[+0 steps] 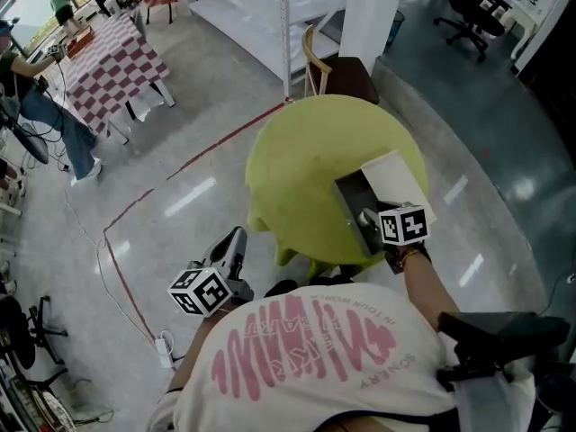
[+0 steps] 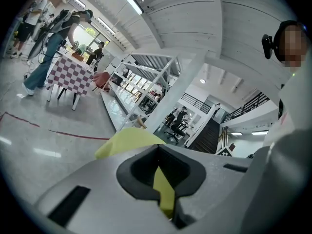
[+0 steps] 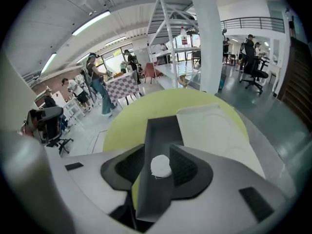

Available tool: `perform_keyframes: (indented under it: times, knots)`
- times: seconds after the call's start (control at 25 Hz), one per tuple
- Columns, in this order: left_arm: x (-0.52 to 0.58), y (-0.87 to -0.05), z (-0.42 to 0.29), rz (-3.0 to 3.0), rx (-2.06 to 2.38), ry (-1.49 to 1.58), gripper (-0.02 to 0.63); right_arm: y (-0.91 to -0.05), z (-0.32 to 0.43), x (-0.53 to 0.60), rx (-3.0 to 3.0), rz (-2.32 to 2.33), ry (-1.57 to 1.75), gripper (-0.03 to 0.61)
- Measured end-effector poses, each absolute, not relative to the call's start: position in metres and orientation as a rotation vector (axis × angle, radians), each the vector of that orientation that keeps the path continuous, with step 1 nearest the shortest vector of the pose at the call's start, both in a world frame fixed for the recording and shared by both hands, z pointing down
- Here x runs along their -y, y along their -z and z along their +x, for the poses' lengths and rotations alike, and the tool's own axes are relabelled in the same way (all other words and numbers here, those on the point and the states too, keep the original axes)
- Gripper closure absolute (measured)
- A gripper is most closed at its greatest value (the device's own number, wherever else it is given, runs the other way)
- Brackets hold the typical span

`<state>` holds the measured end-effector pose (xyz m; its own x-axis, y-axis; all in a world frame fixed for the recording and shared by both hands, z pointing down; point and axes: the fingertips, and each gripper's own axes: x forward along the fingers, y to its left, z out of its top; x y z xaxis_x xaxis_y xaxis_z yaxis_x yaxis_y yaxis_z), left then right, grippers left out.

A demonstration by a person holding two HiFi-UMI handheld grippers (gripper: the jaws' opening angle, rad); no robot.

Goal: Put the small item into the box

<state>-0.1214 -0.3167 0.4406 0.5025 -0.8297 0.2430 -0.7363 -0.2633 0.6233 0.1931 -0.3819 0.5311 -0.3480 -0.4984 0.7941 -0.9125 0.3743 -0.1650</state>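
Observation:
A round table with a yellow-green cloth [image 1: 301,165] carries an open dark box [image 1: 351,203], its white lid [image 1: 398,178] lying flat beside it. My right gripper [image 1: 368,220] reaches over the box at the table's near edge. In the right gripper view a small white round item [image 3: 160,165] sits between the pads, which have closed in on both its sides; it hangs over the box's dark inside [image 3: 163,130], and the lid [image 3: 217,128] lies to its right. My left gripper [image 1: 236,243] hangs low over the floor, left of the table, shut and empty.
A chair [image 1: 337,70] stands behind the table, with a white pillar [image 1: 371,7] and metal shelving [image 1: 270,7] beyond. A checkered table [image 1: 121,61] with people around it is at far left. Red tape lines [image 1: 180,169] and a cable [image 1: 108,277] cross the glossy floor.

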Motion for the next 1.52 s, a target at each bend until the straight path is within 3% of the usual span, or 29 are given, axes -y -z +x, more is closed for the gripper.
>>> perform_keyframes:
  times: [0.4, 0.64, 1.04, 1.52]
  knots:
    - [0.316, -0.447, -0.114, 2.086, 1.231, 0.186, 0.606, -0.462, 0.188, 0.395, 2.282, 1.411, -0.821, 0.529]
    - [0.323, -0.431, -0.093, 2.166, 1.146, 0.176, 0.607, -0.423, 0.189, 0.376, 2.457, 1.499, -0.912, 0.563]
    - [0.320, -0.383, -0.048, 2.418, 1.019, 0.154, 0.606, -0.362, 0.219, 0.316, 2.556, 1.872, -0.758, 0.572]
    - [0.289, -0.381, -0.001, 2.602, 0.802, 0.010, 0.606, -0.375, 0.255, 0.216, 2.298, 2.171, -0.684, 0.572]
